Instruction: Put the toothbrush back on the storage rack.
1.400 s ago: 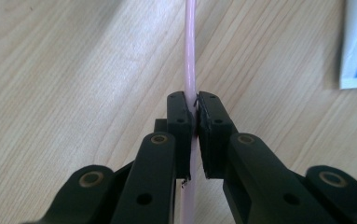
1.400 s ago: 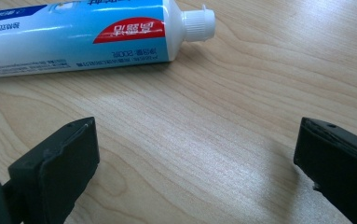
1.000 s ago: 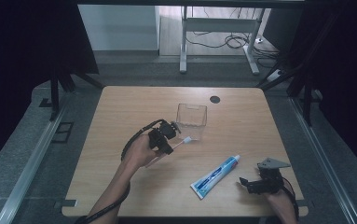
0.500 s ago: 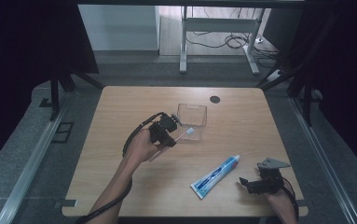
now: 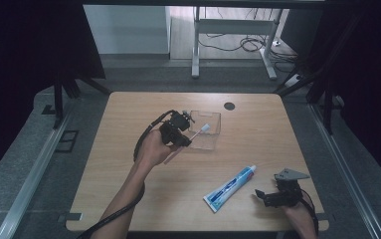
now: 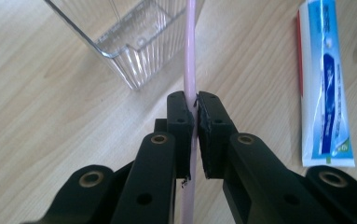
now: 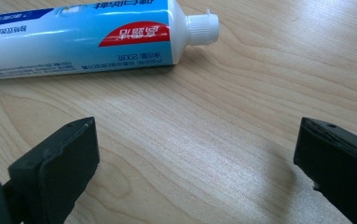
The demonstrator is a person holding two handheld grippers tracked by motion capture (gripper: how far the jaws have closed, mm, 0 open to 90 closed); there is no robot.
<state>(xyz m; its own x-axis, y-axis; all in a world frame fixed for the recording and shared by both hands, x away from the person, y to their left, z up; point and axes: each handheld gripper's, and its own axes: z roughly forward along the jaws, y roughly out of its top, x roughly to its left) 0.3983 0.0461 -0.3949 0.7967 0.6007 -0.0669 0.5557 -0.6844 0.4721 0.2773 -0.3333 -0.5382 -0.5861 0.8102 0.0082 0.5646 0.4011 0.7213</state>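
My left gripper (image 5: 182, 135) pinches the toothbrush (image 5: 192, 136) mid-frame, head over the clear box (image 5: 212, 130) but not in; right gripper (image 5: 272, 196), spread, waits lower right by the toothpaste (image 5: 229, 188).

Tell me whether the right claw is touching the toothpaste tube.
Apart. The right gripper view shows bare table between the open right claw and the toothpaste tube.

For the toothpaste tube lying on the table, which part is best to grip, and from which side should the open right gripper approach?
Grip the toothpaste tube across its flat body near the middle, coming down from above. It lies flat and slanted on the table, cap end away from the person, so the jaws should straddle its narrow width. The cap is small and round, likely to slip. The right gripper rests open beside it.
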